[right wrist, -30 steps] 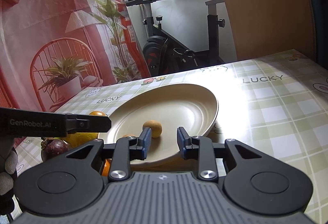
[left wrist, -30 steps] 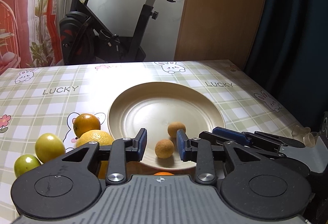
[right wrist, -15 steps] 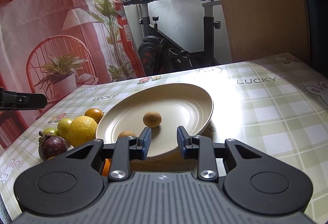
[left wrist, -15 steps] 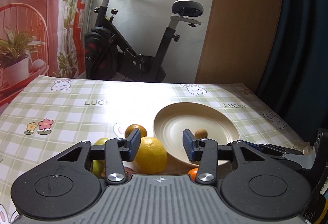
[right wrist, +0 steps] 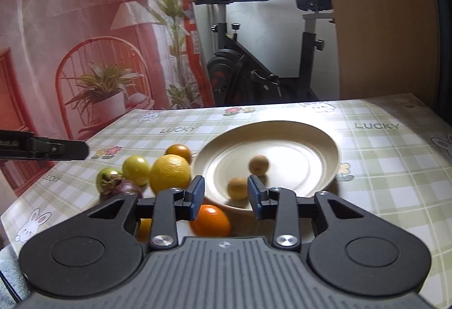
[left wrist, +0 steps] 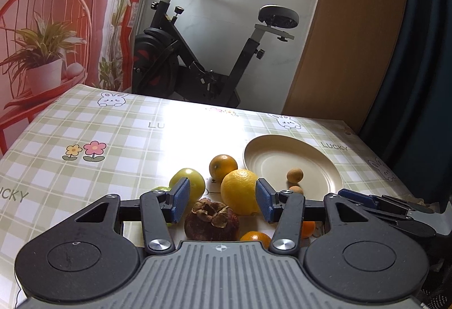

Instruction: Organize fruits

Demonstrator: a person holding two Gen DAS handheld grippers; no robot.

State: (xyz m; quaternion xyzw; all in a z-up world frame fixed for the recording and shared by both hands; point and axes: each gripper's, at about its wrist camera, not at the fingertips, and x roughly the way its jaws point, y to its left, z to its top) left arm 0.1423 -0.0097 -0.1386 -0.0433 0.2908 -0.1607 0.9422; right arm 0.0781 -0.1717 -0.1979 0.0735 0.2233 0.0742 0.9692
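Observation:
A cream plate [left wrist: 285, 156] [right wrist: 310, 147] lies on the checked tablecloth with two small brown fruits [left wrist: 294, 175] [right wrist: 258, 164] in it. Left of the plate sit a large yellow citrus [left wrist: 238, 191] [right wrist: 169, 174], a small orange [left wrist: 222, 164] [right wrist: 178, 152], green fruits [left wrist: 188, 181] [right wrist: 136, 166] and a dark mangosteen [left wrist: 211, 220] [right wrist: 124, 187]. Two orange tangerines [right wrist: 210, 220] [left wrist: 255, 237] rest near the table's front. My left gripper [left wrist: 221, 203] is open above the mangosteen and citrus. My right gripper [right wrist: 225, 197] is open over the plate's near rim, holding nothing.
An exercise bike [left wrist: 197, 54] stands beyond the table's far edge, beside a wooden panel [left wrist: 353, 26] and a dark curtain [left wrist: 423, 54]. A red printed backdrop [right wrist: 84, 40] hangs at the left. The tablecloth [left wrist: 99, 145] stretches bare to the left of the fruit.
My left gripper has pulled back and swung left, from over the plate to above the loose fruit, and opened wider. The right gripper has drawn back slightly and opened wider.

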